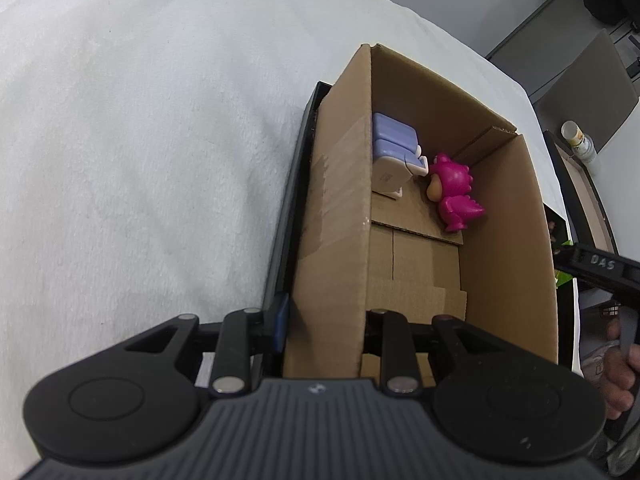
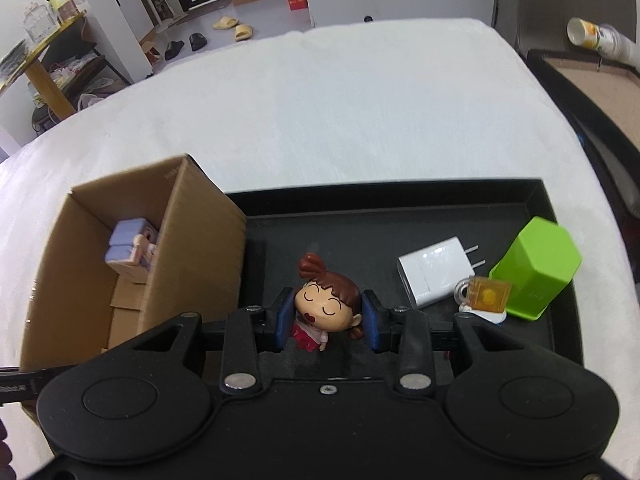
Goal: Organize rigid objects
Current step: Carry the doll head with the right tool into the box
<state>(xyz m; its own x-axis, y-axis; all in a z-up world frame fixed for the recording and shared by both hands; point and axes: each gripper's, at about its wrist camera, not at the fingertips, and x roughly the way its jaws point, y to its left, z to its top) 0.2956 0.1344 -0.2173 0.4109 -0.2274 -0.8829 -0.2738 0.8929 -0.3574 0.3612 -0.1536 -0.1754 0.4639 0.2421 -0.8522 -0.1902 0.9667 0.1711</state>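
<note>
One cardboard box (image 2: pixel 132 264) stands at the left end of one black tray (image 2: pixel 400 204) on a white cloth (image 2: pixel 340 112), and on the tray floor lie four loose things: one girl figurine (image 2: pixel 326 304), one white charger (image 2: pixel 434 272) with its two prongs pointing toward one green container (image 2: pixel 534 270), and one small amber mug charm (image 2: pixel 484 294) touching that container's near side. Inside the box sit two more items, one lilac blocky toy (image 1: pixel 396 146) against the left wall and one pink dinosaur figure (image 1: pixel 456 194) just beside it. The right gripper (image 2: pixel 326 320) points down and forward over the tray, its blue pads (image 2: pixel 285 320) on either side of the figurine's head, the jaws narrowed to about the head's width; whether they actually press it I cannot tell. The left gripper (image 1: pixel 326 326) is held low at the near end of the box, its jaws straddling the box's left wall, with one blue pad (image 1: pixel 280 324) outside and the other finger inside; whether the wall is pinched I cannot tell. Only the left wrist view shows the pink dinosaur and, at its right edge, the person's right hand (image 1: pixel 622 376); only the right wrist view shows the tray's loose items and two pairs of slippers (image 2: pixel 212 36) on the floor beyond.
</note>
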